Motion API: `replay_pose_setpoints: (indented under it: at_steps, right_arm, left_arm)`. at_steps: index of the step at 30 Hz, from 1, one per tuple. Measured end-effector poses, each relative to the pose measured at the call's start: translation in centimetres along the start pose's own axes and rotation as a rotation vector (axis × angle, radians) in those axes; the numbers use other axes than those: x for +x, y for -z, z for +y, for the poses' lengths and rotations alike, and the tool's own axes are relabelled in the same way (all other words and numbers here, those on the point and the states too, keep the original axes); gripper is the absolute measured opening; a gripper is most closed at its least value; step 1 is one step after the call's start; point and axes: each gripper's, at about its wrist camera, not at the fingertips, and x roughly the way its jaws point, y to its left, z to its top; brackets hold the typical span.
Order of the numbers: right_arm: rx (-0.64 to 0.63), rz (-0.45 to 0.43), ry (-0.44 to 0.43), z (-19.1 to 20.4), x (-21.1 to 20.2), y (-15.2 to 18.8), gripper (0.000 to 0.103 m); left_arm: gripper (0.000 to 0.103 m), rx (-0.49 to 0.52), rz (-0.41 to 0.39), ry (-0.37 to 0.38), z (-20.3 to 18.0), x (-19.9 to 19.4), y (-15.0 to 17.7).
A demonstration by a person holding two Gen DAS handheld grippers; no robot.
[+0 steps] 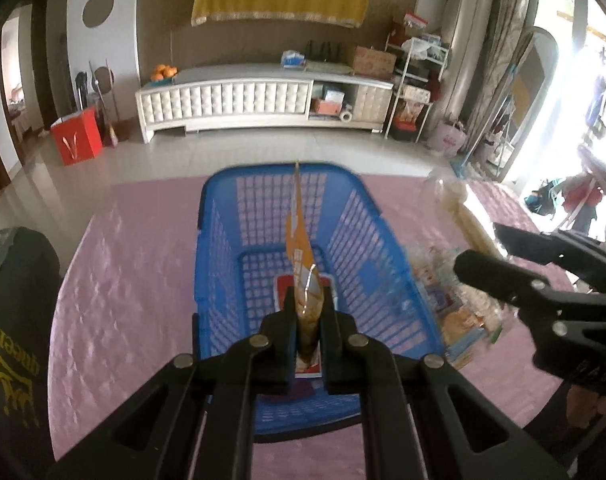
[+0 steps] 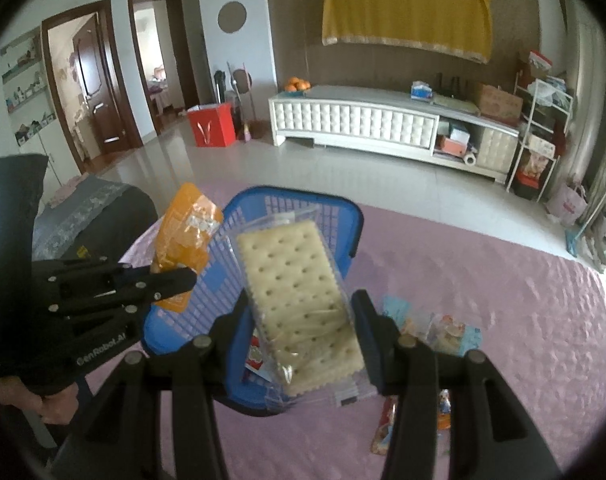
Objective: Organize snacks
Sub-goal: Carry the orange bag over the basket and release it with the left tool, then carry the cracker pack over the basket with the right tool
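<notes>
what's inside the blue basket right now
One red and white packet lies on the floor of the blue basket. The tongs and the snacks they hold hide part of the floor.

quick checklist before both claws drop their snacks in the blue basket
1. Left claw has a firm hold on the orange snack packet: ok, shut on its lower end.
2. Right claw holds the clear-wrapped cracker pack: ok, a finger on each side.
3. Orange packet is over the blue basket: ok in the left wrist view.
4. Cracker pack is over the basket: cannot tell; it overlaps the near rim.
5. Basket has room: ok, only a red and white packet shows on its floor.
6. The two claws are clear of each other: ok, apart in both views.
</notes>
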Motion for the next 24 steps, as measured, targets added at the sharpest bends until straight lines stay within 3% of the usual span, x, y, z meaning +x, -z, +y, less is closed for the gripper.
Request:
replay_pose_setpoints:
  at_steps: [7, 14, 18, 23, 24]
  right_arm:
    - [-0.004, 0.057, 0.004, 0.7, 2.0, 0.7, 0.053]
    - [-0.012, 0.07, 0.009, 1.3, 1.6, 1.1, 0.053]
    - [-0.001, 0.052, 0.01, 1.0, 0.7, 0.8, 0.053]
    - [-0.004, 0.038, 0.01, 1.0, -0.1, 0.5, 0.053]
    - [-0.004, 0.031, 0.009, 1.1, -0.4, 0.5, 0.053]
  left_arm:
    - [0.009, -0.032, 0.049, -0.013, 1.2, 2.8, 1.6]
    - [0.013, -0.079, 0.074, -0.046, 2.2, 2.9, 2.1]
    - [0.042, -0.107, 0.072, -0.063, 2.7, 2.1, 2.1]
    - [0.047, -0.088, 0.01, -0.087, 2.3, -0.1, 1.5]
    - [0.054, -0.086, 0.003, -0.092, 2.3, -0.4, 1.4]
